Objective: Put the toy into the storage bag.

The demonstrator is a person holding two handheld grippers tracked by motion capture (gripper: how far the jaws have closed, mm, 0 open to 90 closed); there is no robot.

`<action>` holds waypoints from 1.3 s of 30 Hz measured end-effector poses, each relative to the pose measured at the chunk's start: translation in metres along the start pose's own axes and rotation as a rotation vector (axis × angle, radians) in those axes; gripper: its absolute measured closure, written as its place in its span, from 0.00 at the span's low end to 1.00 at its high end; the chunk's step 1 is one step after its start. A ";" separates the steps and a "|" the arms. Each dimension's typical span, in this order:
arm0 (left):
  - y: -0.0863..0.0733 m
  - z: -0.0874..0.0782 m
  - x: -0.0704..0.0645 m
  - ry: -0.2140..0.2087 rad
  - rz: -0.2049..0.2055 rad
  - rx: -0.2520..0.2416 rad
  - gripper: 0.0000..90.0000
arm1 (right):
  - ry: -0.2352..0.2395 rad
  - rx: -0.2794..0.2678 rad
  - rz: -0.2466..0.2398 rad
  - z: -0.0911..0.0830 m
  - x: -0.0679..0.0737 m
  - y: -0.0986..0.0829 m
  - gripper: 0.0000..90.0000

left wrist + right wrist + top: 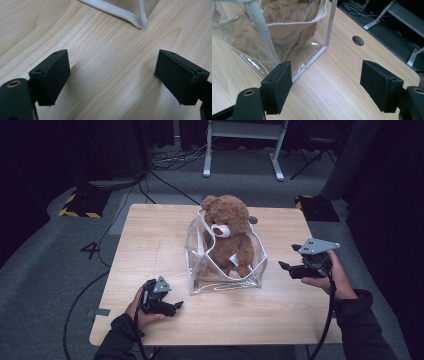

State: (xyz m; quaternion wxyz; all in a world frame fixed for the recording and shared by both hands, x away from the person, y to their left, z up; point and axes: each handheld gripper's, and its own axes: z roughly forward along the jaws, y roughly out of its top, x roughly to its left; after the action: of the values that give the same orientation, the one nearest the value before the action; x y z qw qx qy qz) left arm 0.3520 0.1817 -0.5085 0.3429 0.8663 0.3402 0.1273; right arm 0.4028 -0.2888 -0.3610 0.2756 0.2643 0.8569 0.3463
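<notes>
In the high view a brown teddy bear (227,232) sits in a clear plastic bag (200,270) at centre frame on the tabletop (150,240); the left gripper (176,306) lies lower left, the right gripper (286,266) centre right; in the left gripper view the jaws gape wide over bare wood, the bag's white trim (120,12) at top; in the right gripper view the jaws stand wide, empty, the bag upper left.

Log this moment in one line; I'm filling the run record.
teddy bear in clear bag | left tool open | right tool open
</notes>
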 end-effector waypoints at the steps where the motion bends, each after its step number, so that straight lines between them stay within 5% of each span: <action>1: 0.000 0.000 0.000 0.000 0.000 0.000 0.15 | 0.005 0.003 0.007 0.001 0.000 -0.003 0.29; 39: 0.000 0.000 0.000 0.001 0.000 0.001 0.15 | -0.005 0.064 0.064 0.009 -0.003 -0.048 0.29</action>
State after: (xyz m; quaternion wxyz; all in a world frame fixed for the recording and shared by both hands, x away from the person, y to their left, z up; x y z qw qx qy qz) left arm 0.3520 0.1817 -0.5085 0.3425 0.8664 0.3405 0.1273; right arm 0.3986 -0.3166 -0.4012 0.2581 0.3011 0.8578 0.3268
